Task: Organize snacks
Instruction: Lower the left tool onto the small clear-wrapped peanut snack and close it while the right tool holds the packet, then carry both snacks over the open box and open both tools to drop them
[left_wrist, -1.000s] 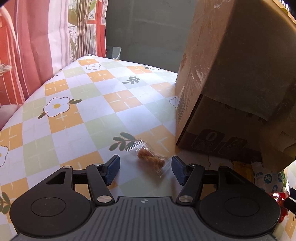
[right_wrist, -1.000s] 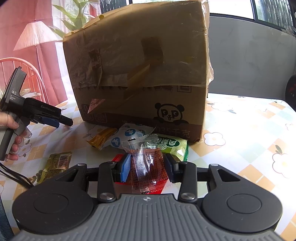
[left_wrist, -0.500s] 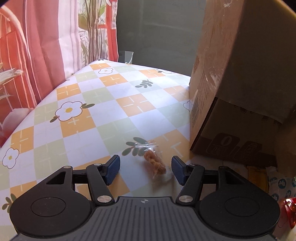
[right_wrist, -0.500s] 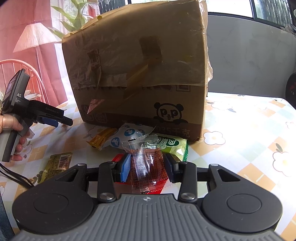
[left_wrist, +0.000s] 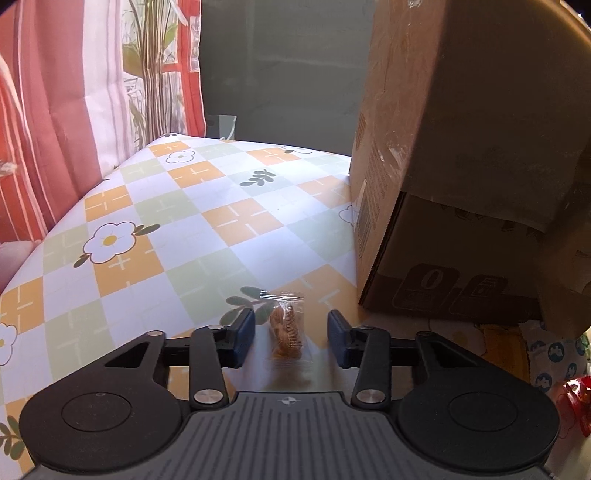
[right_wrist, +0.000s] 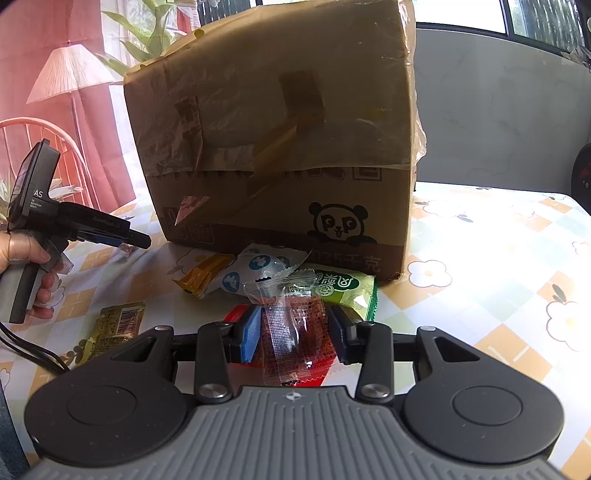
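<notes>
A small clear packet with a golden-brown snack (left_wrist: 285, 326) lies on the flowered tablecloth (left_wrist: 184, 221), lengthwise between the fingers of my left gripper (left_wrist: 291, 341). Its jaws are closing, and a gap shows on each side of the packet. In the right wrist view the left gripper (right_wrist: 140, 242) is held low over the table, left of the cardboard box (right_wrist: 277, 147). My right gripper (right_wrist: 294, 332) is shut on a clear packet with a red-brown snack (right_wrist: 295, 328), held above the pile in front of the box.
The box (left_wrist: 461, 147) stands close on the right of the left gripper. In front of it lie a yellow packet (right_wrist: 203, 275), a white-and-blue one (right_wrist: 255, 267), a green one (right_wrist: 343, 286) and a gold one (right_wrist: 114, 328). The table edge (left_wrist: 74, 206) runs along a red curtain.
The left gripper's jaws have narrowed around the golden-brown snack, which now lies straight between them. The right gripper and its packet have not moved.
</notes>
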